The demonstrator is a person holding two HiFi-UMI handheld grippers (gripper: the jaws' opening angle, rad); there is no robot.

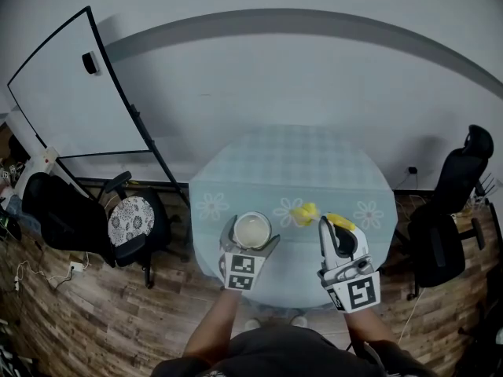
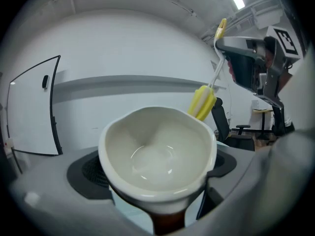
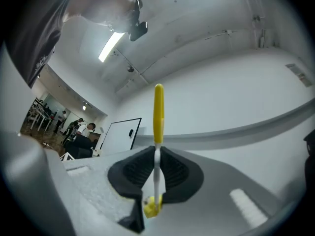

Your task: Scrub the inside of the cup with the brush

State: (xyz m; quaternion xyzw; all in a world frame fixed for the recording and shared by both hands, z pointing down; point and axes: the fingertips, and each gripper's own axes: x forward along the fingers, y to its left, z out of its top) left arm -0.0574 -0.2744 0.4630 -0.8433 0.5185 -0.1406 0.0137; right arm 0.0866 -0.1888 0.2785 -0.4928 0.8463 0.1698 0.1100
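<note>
A cream cup (image 1: 252,231) sits clamped between the jaws of my left gripper (image 1: 250,246) above the near edge of the round table (image 1: 330,163). The left gripper view looks straight into the cup's bare inside (image 2: 156,154). My right gripper (image 1: 333,230) is shut on the thin white handle (image 3: 157,173) of a brush with a yellow end (image 3: 158,113). The brush's yellow head (image 1: 304,212) points left toward the cup and stays outside it, just past the cup's far right rim (image 2: 203,102).
Flower prints mark the pale glass table top. A whiteboard (image 1: 75,89) leans at the back left. Two black office chairs (image 1: 78,218) (image 1: 448,210) flank the table on the wooden floor.
</note>
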